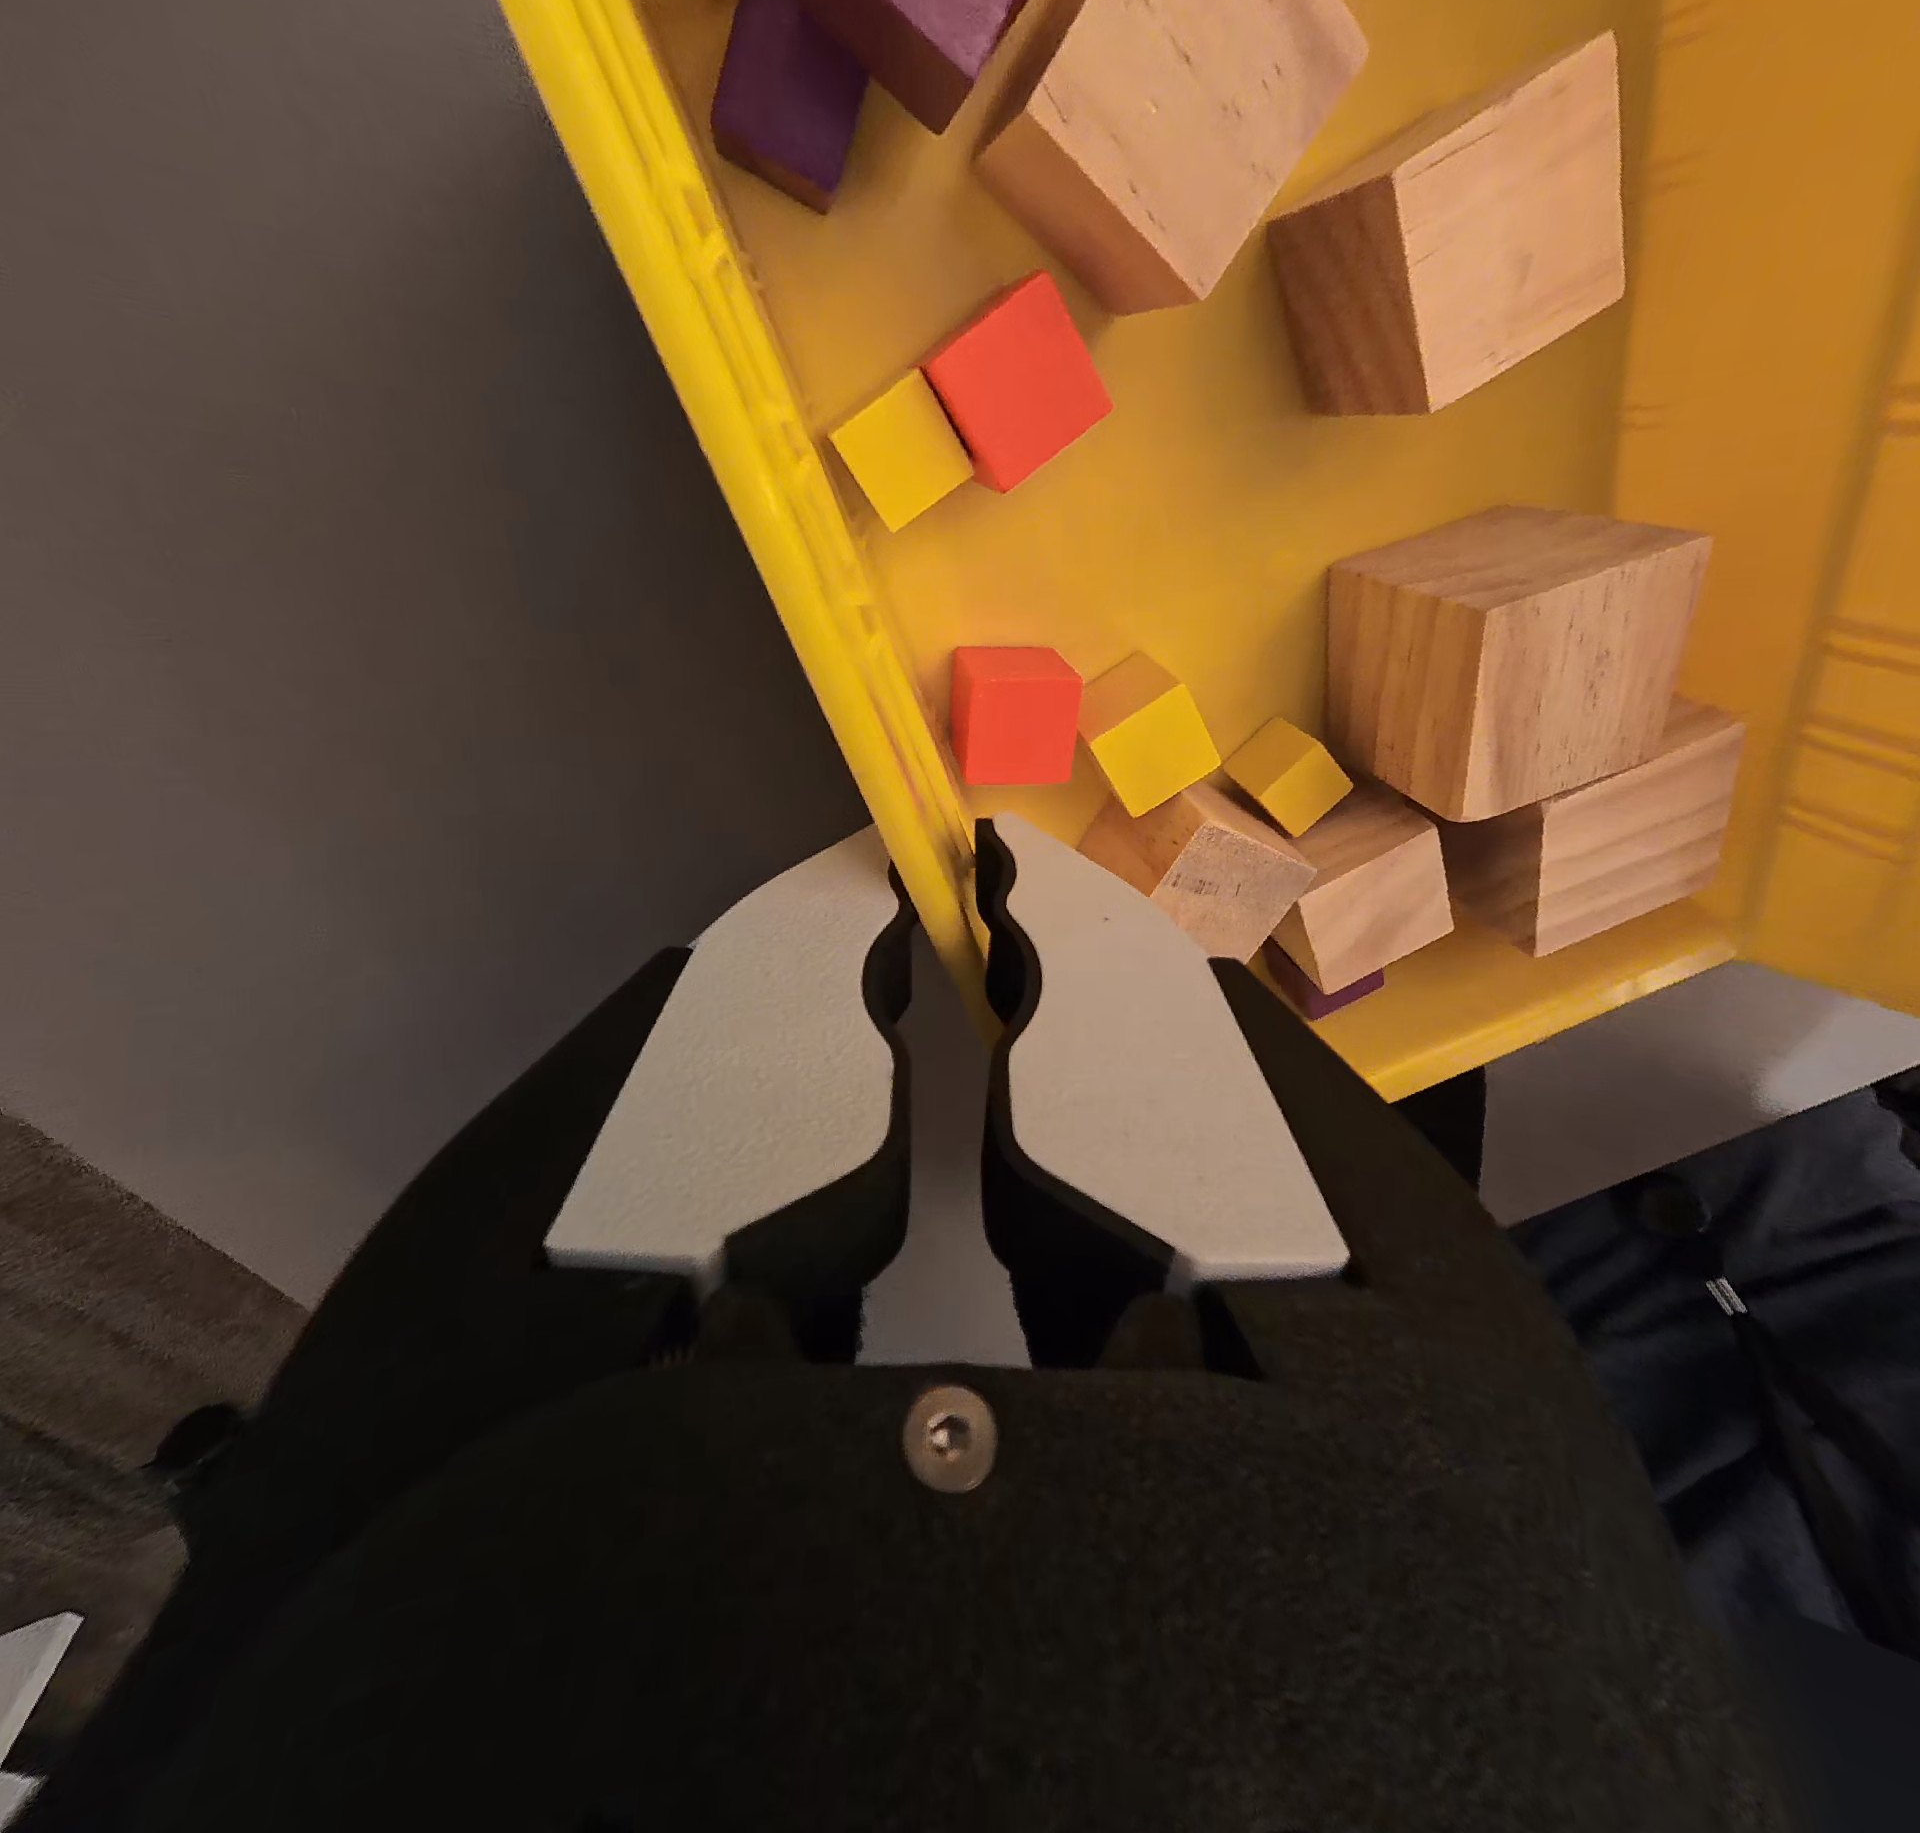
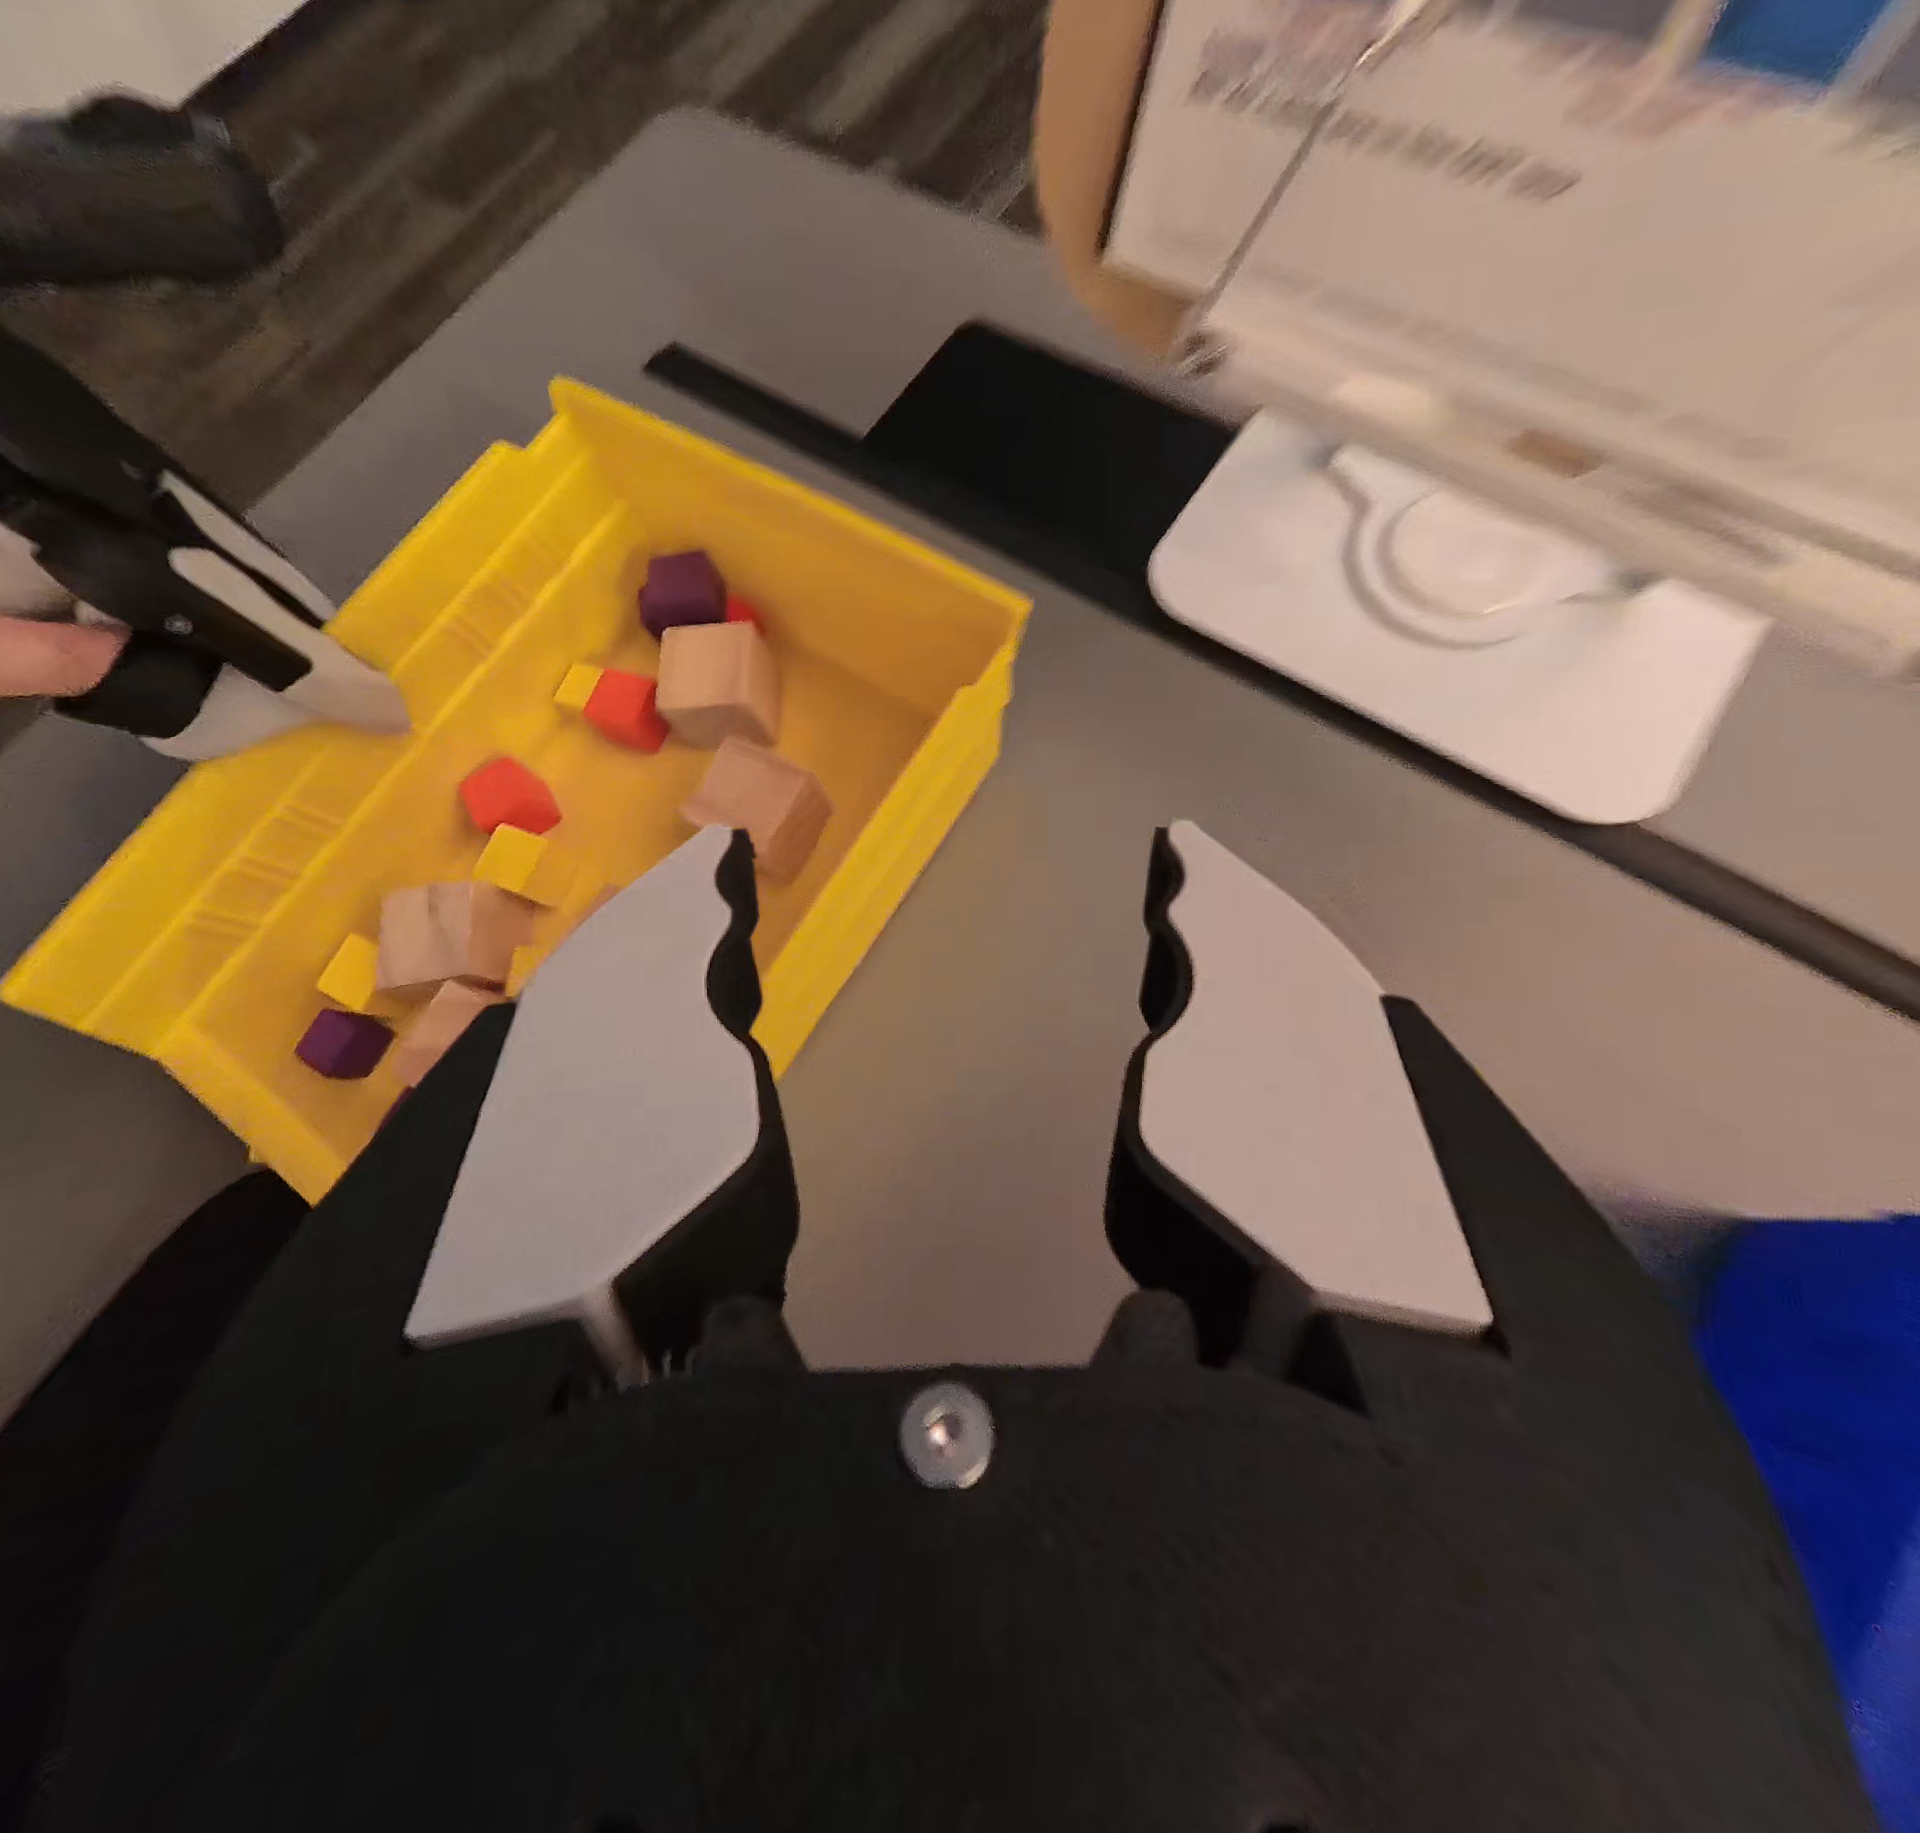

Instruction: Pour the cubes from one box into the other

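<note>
Left hand-held gripper (image 1: 940, 884) pinching the left rim of the yellow box (image 2: 914, 734) on the grey counter (image 2: 1039, 952), wooden and coloured cubes (image 2: 717, 682) scattered inside, right hand-held gripper (image 2: 948, 848) spread wide, empty, just right of the box

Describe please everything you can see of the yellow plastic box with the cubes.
The yellow rectangular plastic box is an open bin with ribbed, stepped walls and looks moulded. It sits on the grey table. Loose cubes lie inside: plain wooden cubes, red cubes, small yellow cubes and purple cubes, some stacked near one end. The left gripper is shut on one long wall, one finger inside and one outside. The right gripper is open beside the box, not touching it.
</note>
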`<action>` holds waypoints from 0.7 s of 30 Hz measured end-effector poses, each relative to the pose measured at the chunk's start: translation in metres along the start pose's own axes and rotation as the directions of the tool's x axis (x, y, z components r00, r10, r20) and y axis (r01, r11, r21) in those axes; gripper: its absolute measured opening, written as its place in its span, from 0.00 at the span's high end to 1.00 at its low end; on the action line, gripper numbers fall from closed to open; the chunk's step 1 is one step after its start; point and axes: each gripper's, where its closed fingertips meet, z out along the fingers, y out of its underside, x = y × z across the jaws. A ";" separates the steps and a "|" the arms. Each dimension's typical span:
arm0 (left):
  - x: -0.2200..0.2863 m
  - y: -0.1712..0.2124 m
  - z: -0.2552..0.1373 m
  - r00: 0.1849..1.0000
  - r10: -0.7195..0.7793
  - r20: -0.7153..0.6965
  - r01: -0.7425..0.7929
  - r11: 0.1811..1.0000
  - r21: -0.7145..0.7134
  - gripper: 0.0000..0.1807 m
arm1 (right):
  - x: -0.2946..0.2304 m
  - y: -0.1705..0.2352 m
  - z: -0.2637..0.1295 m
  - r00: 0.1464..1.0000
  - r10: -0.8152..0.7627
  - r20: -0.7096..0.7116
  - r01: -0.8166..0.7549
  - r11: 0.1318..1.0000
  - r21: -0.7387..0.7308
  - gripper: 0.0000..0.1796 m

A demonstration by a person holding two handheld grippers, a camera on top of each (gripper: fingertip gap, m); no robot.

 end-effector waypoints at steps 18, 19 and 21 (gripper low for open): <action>-0.005 0.003 0.014 0.993 -0.114 -0.030 0.113 0.994 -0.009 0.95 | -0.038 0.112 0.109 0.963 0.073 -0.261 -0.231 0.724 -0.650 0.92; -0.006 0.003 0.017 0.990 -0.135 -0.039 0.135 0.991 -0.018 0.95 | -0.038 0.112 0.111 0.960 0.086 -0.265 -0.243 0.724 -0.645 0.92; -0.006 0.004 0.020 0.985 -0.165 -0.047 0.163 0.986 -0.039 0.96 | -0.037 0.112 0.113 0.956 0.096 -0.277 -0.259 0.721 -0.643 0.92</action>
